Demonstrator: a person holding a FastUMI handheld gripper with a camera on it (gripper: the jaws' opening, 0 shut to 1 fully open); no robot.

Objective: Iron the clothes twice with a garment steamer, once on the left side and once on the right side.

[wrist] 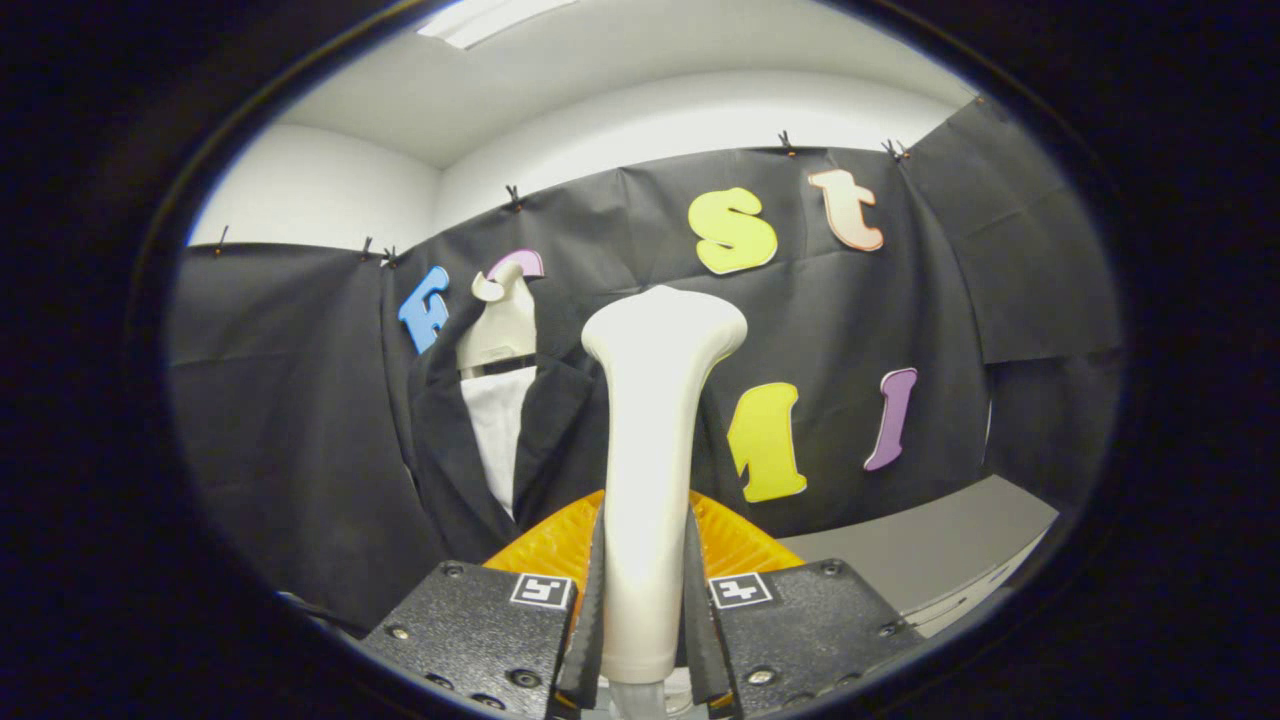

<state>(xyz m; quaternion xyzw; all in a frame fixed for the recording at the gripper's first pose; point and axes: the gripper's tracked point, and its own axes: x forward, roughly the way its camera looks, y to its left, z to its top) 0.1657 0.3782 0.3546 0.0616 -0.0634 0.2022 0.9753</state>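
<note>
Clamped between the tongs (645, 610), the garment steamer (652, 470) stands upright. Beyond them to the left hangs the dark jacket (450, 450) on its mannequin (500, 325); approach squarely, head held flat to the cloth.

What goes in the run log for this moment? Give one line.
tongs shut on steamer handle | steamer upright between fingers | dark jacket on mannequin beyond, apart from steamer | ironing not begun
</note>
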